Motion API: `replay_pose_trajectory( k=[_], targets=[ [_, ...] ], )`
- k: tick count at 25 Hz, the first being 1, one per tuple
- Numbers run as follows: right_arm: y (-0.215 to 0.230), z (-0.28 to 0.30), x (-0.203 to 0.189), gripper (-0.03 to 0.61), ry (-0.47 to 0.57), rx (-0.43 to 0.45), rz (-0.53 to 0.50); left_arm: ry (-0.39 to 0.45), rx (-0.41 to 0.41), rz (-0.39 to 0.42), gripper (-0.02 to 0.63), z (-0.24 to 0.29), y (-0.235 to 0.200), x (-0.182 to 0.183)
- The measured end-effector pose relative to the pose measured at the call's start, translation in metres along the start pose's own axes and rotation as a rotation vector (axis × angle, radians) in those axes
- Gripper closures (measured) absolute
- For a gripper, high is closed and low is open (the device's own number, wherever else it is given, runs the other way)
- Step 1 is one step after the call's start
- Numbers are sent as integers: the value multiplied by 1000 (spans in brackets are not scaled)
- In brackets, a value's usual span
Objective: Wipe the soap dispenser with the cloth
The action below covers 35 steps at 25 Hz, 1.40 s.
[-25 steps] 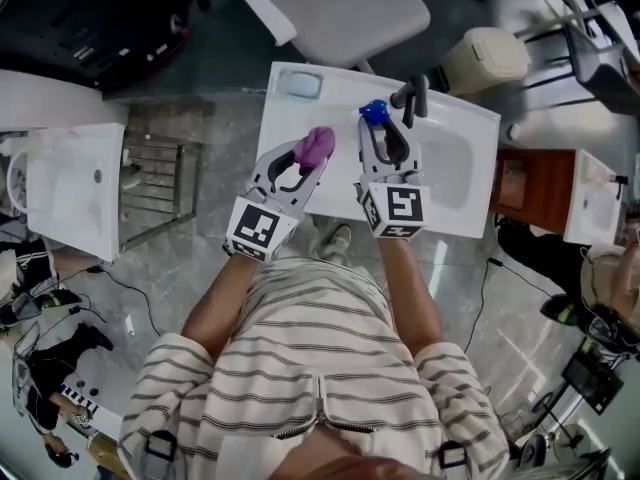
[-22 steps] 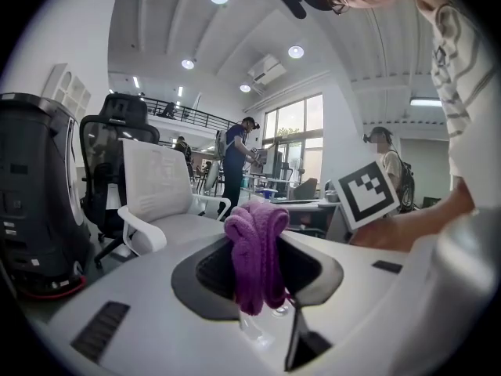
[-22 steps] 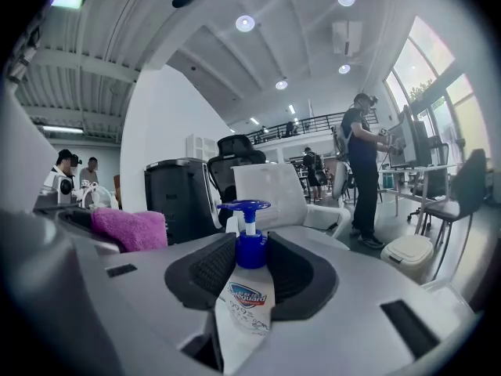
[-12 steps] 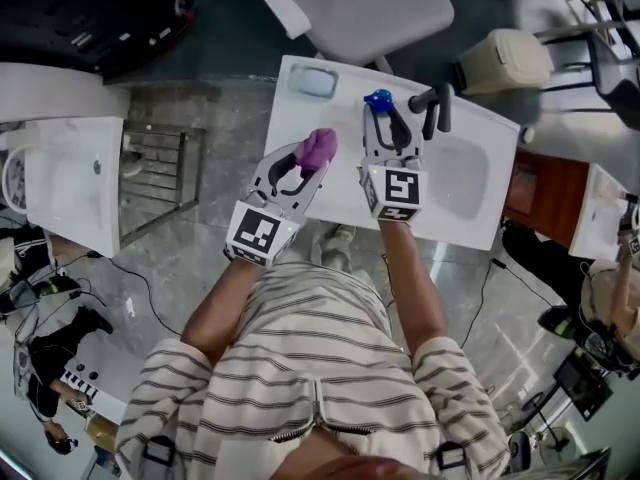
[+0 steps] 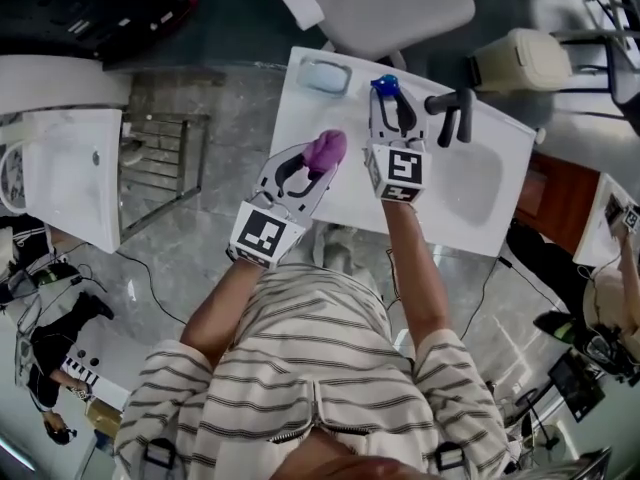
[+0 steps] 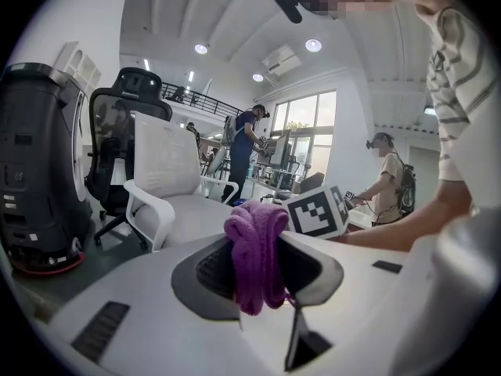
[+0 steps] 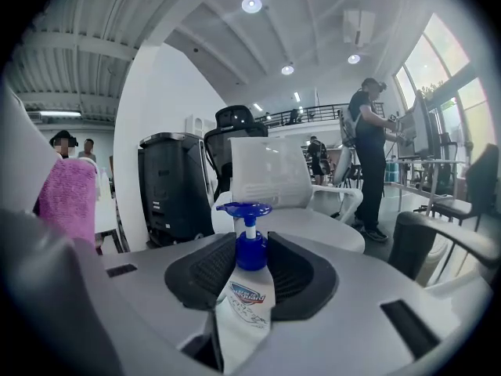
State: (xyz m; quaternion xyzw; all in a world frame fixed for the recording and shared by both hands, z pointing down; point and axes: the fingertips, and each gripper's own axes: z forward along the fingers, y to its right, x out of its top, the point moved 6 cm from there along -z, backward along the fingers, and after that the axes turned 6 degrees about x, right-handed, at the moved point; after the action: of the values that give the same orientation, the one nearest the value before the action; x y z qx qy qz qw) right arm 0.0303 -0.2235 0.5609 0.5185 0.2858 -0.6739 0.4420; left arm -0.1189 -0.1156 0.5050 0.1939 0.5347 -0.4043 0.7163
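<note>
Right gripper (image 5: 391,108): your jaws are clamped on the soap dispenser (image 7: 247,284). The ribbed pads press both sides of its blue collar. The white bottle hangs down between the jaws and the blue pump head stands up past the tips. The bottle is upright in the right gripper view. No view shows whether its base rests on anything.

Left gripper (image 5: 318,165): your jaws are clenched on the cloth (image 6: 256,253). It is purple, bunched into a roll, pinched between the pads and bulging above and below them.

The two grippers run side by side and point the same way. The cloth sits near the dispenser's left but clear of it. From the right gripper it shows pink-purple at the far left. From the left gripper, the right gripper's marker cube (image 6: 317,211) sits just to the right of the cloth.

Below both tools: white washbasin (image 5: 335,196). A black tap (image 5: 452,110) sits just right of the right gripper's tips. A pale blue dish (image 5: 325,75) lies ahead of the left gripper, near the basin's far edge. Beyond both sets of tips stands a white office chair (image 5: 395,3).
</note>
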Motion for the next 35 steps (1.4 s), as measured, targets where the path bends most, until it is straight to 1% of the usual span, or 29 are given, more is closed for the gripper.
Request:
replay_pose_trajectory(
  k=[6,10,15,16,20,25,29,35],
  targets=[
    [3,19,-11,443,-32,4,-15,-17,-75,-7,485,6,1,-8],
    [2,25,-10,442,-29,3,-25,-22,-85,-13,485,6,-3,-12],
    [0,29,-10,439,-45,3,-19,-40,-66,-27,485,2,-8,-17],
    [0,30,-11,436,-52,7,-15,-38,-62,-34,485,1,-8,-17],
    [-1,26,-11,388,-53,34,-6,-24,-48,-39,485,-1,-1,-16],
    [-8,5,-12,383,-53,48,22,-5,-19,-35,485,-10,10,-13],
    [-13,-18,-4,388,-25,50,59,28,32,-44,485,-19,17,-5],
    [-18,-57,24,411,46,73,69,68,90,-16,485,-34,39,9]
  ],
)
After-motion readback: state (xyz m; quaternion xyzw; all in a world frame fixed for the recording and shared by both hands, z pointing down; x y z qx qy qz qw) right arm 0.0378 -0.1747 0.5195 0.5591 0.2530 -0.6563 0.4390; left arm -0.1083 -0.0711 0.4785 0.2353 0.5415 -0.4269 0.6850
